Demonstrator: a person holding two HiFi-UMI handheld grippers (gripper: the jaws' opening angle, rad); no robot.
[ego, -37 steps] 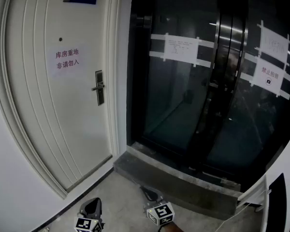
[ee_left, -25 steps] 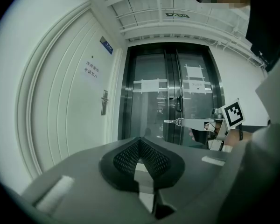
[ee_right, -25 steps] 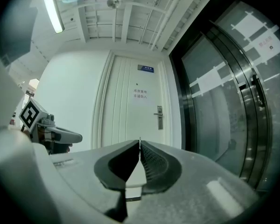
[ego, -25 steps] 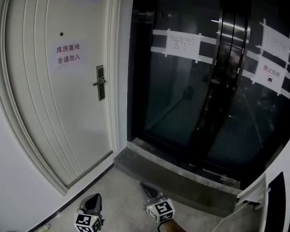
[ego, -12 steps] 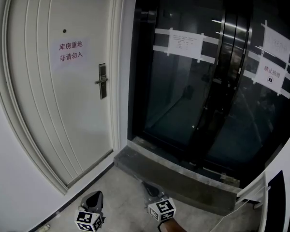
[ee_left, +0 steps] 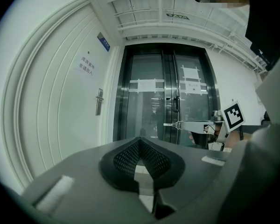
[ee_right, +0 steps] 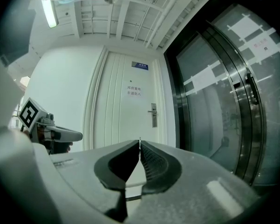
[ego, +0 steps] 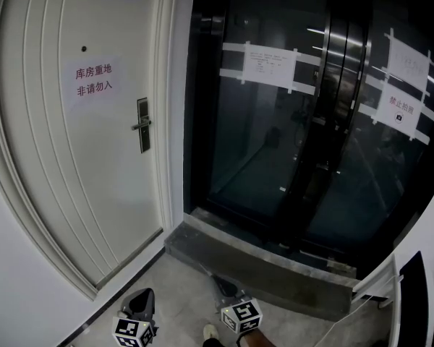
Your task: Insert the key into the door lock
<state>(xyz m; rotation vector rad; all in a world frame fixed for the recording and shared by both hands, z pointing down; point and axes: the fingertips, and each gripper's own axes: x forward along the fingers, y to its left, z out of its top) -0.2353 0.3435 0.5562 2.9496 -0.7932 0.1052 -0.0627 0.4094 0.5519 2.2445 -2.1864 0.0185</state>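
Between the clamped jaws of right hand-held gripper (ee_right: 140, 146): key (ee_left: 171, 124), tip forward | door lock (ego: 142, 125) well apart, on white door (ego: 72, 172) | left hand-held gripper (ee_left: 140, 143) jaws together, empty | risk: thin key twists in the grip or misses the keyhole, which is too small to see.

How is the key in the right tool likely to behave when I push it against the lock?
The key looks thin and metallic, so probably stiff and light. The right tool pinches only its end, with most sticking out, so it may twist or slip if pushed off-axis.
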